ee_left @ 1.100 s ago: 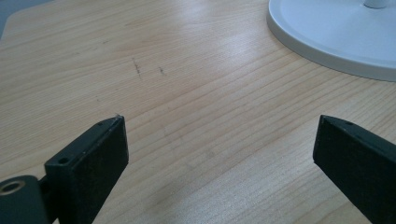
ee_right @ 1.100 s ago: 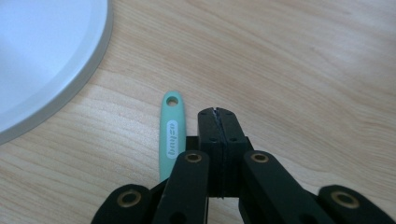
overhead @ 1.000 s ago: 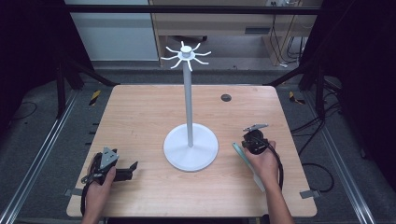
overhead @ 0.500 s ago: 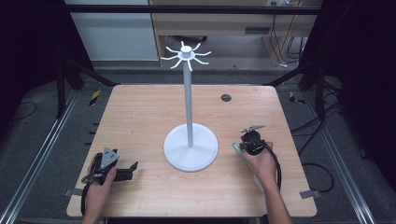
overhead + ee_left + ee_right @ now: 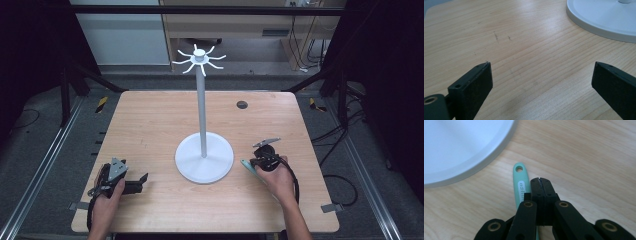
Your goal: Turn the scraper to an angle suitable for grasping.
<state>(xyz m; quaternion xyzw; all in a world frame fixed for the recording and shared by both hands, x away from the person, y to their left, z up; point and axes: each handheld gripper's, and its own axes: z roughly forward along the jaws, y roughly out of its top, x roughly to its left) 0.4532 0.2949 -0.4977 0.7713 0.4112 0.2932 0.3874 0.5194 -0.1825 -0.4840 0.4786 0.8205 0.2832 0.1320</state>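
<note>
Right gripper [image 5: 541, 180], jaws pressed together, holding nothing, rests beside mint-green plastic handle with hanging hole [image 5: 520, 183], just off round white stand base [image 5: 461, 147]. Left gripper [image 5: 541, 82] gapes wide, empty. Risk: closed jaws nudge handle aside, under base rim.

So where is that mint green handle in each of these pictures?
High view: the green handle lies right of centre, poking out left of the right tongs.
Left gripper view: not in it.
Right gripper view: centre, left of the shut tongs.
Shared landmark: the white round base.
</note>
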